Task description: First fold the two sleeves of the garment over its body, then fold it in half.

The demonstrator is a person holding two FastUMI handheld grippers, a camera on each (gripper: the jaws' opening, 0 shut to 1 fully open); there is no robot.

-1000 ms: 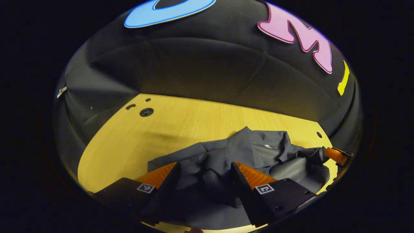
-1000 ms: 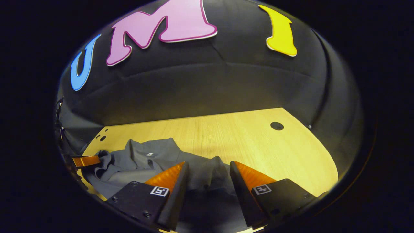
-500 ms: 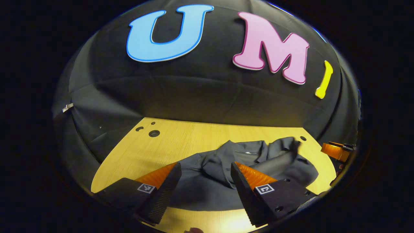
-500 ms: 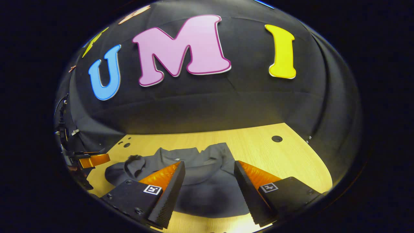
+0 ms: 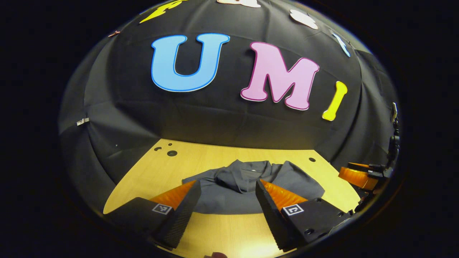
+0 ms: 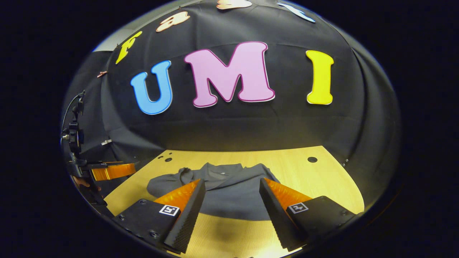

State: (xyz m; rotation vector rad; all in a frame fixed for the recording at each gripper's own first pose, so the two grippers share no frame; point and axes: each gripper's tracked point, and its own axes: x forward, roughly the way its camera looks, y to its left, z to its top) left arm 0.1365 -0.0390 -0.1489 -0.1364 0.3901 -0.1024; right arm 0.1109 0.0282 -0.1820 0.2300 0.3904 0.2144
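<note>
Both claws are hanging wide open and empty on the near side of the garment (image 5: 247, 186), which is lying folded, long axis crosswise, on the table (image 5: 150, 175): left gripper (image 5: 226, 204) and right gripper (image 6: 231, 204) look equally near.

One garment (image 5: 247, 186), two grippers (image 5: 226, 200) (image 6: 233, 200)

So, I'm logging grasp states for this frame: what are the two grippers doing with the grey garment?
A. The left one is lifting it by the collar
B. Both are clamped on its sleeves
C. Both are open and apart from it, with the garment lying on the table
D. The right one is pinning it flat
C: the left gripper and right gripper have their fingers spread with nothing between them, and the grey garment lies on the wooden table beyond their tips.
</note>
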